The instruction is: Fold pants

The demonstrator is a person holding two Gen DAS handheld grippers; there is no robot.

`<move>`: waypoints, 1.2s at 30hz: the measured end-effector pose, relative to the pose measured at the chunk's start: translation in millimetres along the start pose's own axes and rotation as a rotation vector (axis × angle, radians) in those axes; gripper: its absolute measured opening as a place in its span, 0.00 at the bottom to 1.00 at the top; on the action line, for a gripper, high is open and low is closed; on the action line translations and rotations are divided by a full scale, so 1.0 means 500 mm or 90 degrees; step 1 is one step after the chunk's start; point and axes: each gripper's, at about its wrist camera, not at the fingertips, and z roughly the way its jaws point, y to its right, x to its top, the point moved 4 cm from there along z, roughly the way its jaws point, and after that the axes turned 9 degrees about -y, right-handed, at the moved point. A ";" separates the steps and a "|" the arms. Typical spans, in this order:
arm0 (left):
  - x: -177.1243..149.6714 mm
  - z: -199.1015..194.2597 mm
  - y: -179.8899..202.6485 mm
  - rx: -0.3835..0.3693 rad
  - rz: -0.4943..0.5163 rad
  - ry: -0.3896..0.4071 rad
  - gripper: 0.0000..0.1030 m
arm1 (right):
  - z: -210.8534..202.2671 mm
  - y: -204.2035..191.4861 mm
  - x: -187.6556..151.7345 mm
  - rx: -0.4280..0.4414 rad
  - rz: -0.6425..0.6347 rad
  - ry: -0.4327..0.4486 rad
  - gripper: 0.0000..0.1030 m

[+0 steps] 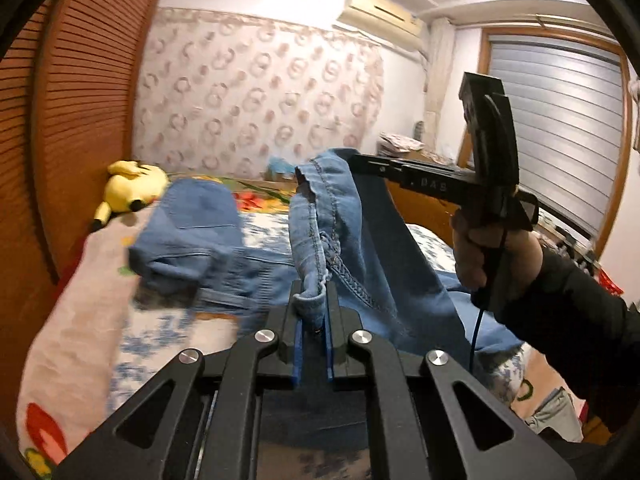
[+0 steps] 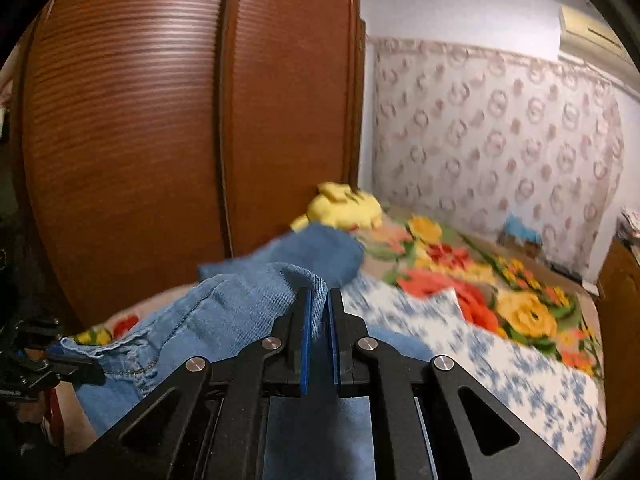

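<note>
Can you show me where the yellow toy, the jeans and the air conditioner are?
Yellow toy (image 1: 130, 190): left wrist view, on its body.
Jeans (image 1: 192, 232): left wrist view, on the part lying on the bed.
Air conditioner (image 1: 380, 14): left wrist view, on its front panel.

Yellow plush toy (image 1: 130, 192) far left on my bed, by brown louvered wardrobe (image 2: 160, 120). Floral blanket (image 2: 472, 280) far, blue-white sheet (image 2: 500, 364) nearer. Patterned wall (image 1: 256, 92) behind; air conditioner (image 1: 380, 16) high, shuttered window (image 1: 560, 120) right.

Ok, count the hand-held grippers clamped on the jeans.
2: the left hand-held gripper pinches a seam, and the right hand-held gripper pinches a fold of the jeans. None seems hidden.
</note>
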 end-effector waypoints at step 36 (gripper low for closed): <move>0.092 0.221 -0.130 0.049 -0.042 -0.154 0.45 | 0.085 0.112 -0.212 -0.102 0.192 -0.273 0.45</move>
